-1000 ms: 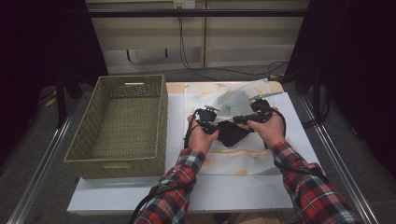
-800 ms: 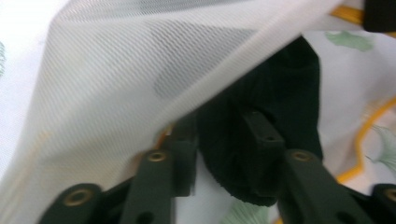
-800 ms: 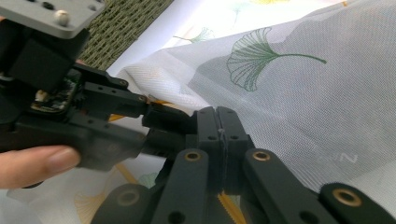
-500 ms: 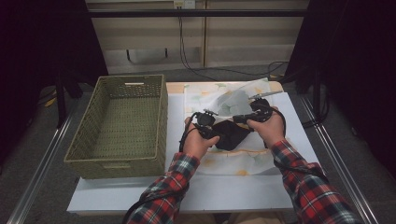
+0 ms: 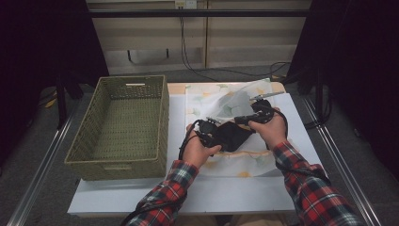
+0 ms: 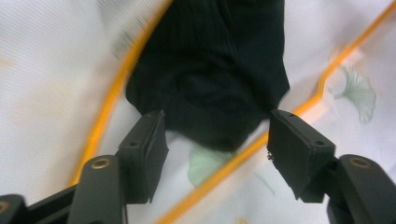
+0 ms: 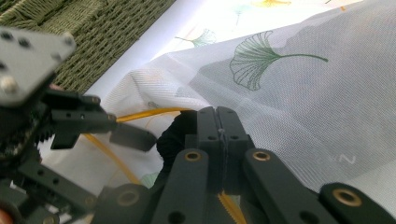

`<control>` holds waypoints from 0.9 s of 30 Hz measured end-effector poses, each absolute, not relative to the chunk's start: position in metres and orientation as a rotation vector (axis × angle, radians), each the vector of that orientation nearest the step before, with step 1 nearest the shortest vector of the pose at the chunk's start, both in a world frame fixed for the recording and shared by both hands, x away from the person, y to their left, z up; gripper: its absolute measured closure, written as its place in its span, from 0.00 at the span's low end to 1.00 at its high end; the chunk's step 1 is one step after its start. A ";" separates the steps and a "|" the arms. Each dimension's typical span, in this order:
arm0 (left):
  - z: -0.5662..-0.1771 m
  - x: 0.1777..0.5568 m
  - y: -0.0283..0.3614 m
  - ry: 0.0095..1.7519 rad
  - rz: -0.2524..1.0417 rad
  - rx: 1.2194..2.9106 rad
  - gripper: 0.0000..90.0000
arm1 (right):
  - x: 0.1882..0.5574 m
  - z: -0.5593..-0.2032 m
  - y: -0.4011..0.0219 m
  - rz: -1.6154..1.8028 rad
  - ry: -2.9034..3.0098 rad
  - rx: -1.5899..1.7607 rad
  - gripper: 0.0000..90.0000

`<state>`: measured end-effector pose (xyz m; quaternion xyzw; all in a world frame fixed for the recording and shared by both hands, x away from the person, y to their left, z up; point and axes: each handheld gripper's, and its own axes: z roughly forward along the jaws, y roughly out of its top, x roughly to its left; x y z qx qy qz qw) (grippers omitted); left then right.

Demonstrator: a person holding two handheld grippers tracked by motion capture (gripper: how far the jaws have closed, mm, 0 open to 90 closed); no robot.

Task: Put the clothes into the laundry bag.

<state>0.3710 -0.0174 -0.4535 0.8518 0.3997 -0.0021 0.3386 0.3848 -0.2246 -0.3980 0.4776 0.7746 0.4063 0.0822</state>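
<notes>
While the person's two hands meet over the middle of the table, a black garment lies bunched between them on a white mesh laundry bag printed with green ginkgo leaves and edged with an orange zipper. The left tongs have just been opening; in the left gripper view their jaws stand apart on either side of the near edge of the black cloth, and the pads do not press on it. The right tongs are pressed together, pinching the orange-edged rim of the bag just beside the garment. To the left of the bag sits a green woven basket, apart from both hands, with its handle slot on the far wall.
</notes>
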 end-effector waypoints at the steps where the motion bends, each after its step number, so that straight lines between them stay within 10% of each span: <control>1: -0.454 0.372 -0.016 0.998 -0.012 2.275 0.43 | 0.385 -0.398 -0.224 1.206 2.311 1.429 1.00; 12: -0.462 0.374 -0.029 1.014 -0.074 2.265 0.76 | 0.384 -0.398 -0.225 1.201 2.319 1.424 1.00; 27: -0.459 0.386 -0.048 1.017 -0.004 2.199 0.91 | 0.384 -0.400 -0.228 1.196 2.326 1.417 1.00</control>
